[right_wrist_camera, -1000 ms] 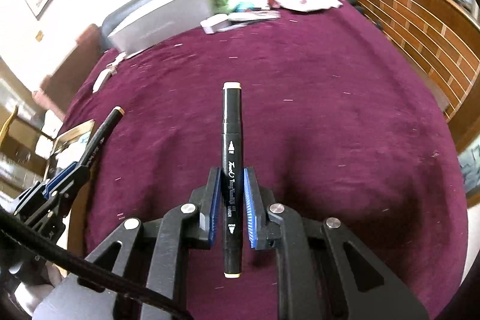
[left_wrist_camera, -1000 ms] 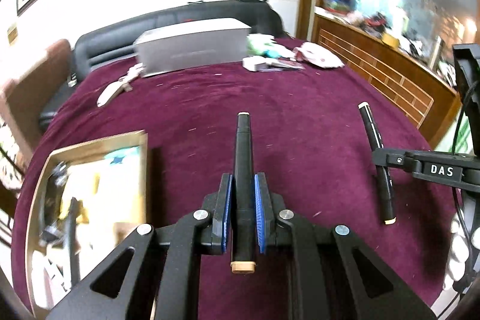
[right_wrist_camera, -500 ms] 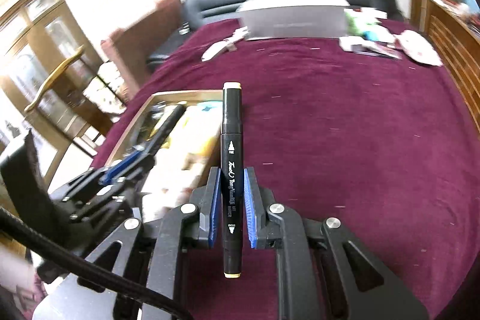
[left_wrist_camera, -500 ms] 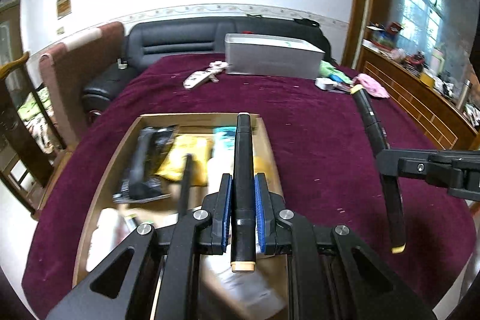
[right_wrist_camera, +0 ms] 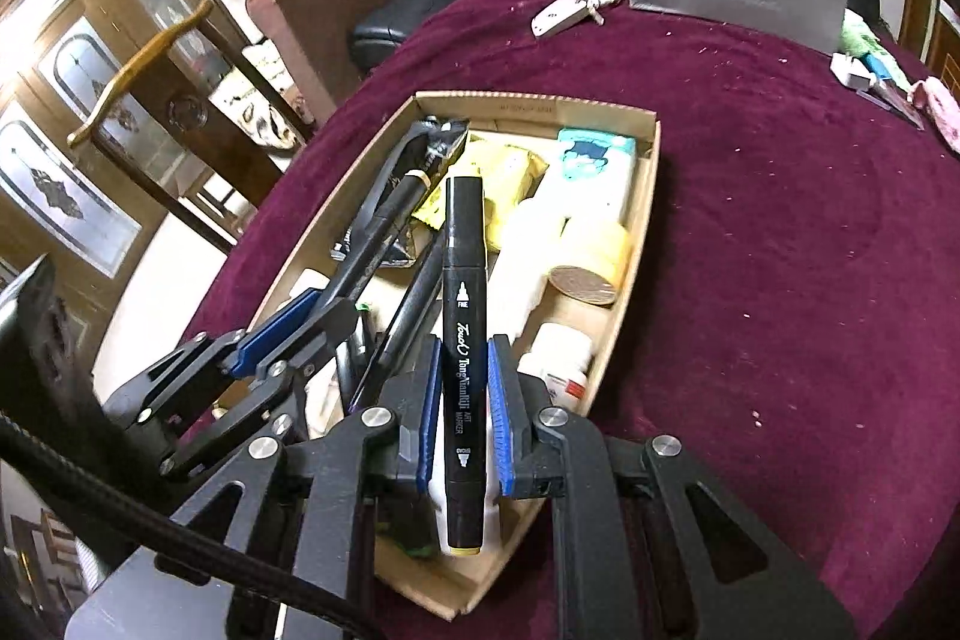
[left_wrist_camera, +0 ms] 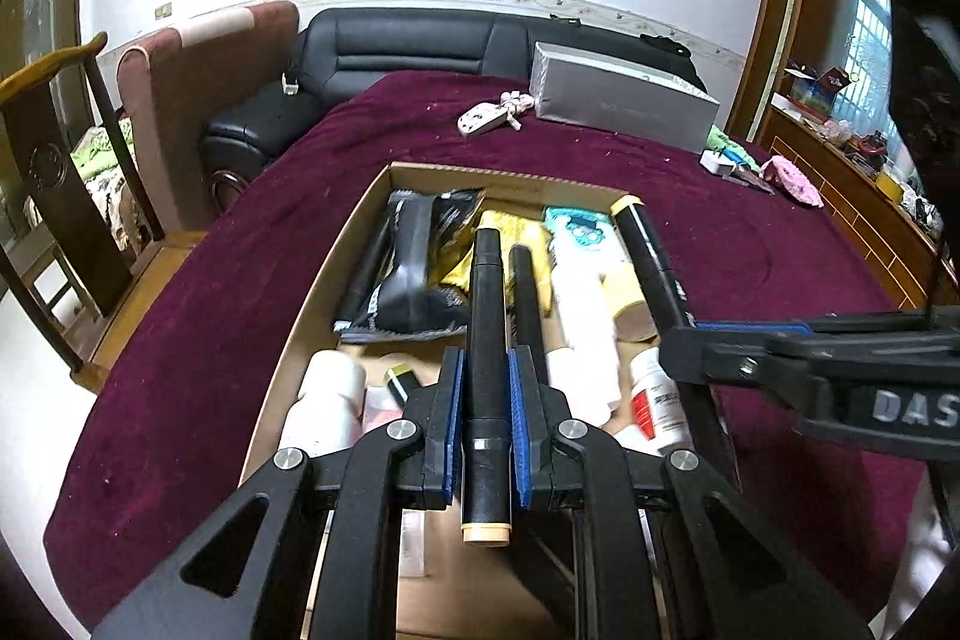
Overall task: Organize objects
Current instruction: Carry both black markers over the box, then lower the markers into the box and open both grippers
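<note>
We hold a black marker [left_wrist_camera: 487, 370] clamped in the left gripper [left_wrist_camera: 486, 412] and a second marker [right_wrist_camera: 463, 358] clamped in the right gripper [right_wrist_camera: 462, 418], both over the cardboard box [right_wrist_camera: 642, 244] on the maroon cloth [right_wrist_camera: 780, 250]. The box holds packets, a tape roll [right_wrist_camera: 591, 253] and what may be a pill bottle [right_wrist_camera: 561, 352].

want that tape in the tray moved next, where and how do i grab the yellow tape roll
Grip the yellow tape roll across its curved outer band, coming from above. It lies on its side, cardboard core facing the near end of the cardboard tray, with the tray wall close on one side and white packets on the other.
</note>
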Motion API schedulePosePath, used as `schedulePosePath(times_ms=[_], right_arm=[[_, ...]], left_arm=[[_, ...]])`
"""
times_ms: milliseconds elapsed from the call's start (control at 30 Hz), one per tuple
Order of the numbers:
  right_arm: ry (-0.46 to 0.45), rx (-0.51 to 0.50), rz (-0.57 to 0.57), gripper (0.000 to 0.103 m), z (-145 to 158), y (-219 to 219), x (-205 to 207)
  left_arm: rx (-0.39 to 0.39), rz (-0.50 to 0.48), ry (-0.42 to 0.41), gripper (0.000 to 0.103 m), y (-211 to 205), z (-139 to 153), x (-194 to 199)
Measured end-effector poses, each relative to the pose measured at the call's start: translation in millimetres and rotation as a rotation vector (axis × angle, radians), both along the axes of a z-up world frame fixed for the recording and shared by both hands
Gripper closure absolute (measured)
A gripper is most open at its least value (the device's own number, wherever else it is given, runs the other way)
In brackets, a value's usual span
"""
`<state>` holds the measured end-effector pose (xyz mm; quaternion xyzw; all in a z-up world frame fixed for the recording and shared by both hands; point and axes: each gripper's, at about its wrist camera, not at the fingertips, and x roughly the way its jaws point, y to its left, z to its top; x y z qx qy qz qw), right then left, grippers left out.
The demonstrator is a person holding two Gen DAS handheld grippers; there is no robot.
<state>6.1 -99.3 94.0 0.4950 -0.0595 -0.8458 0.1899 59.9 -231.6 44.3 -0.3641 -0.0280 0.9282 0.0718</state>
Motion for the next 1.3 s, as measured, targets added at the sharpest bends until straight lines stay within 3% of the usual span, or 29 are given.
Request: schedulePosePath(times_ms=[533,1300], right_arm=[[-0.011,0.096,-0.029,0.090,-16.7,-23.4,-28.8],[-0.024,0.106,-0.088,0.090,-23.8,-16.6,-53.9]], left_arm=[[0.012,-0.015,-0.024,0.091,-7.5,-12.2,-0.8],[0.018,-0.024,-0.029,0.091,-5.1,-14.3,-0.9]])
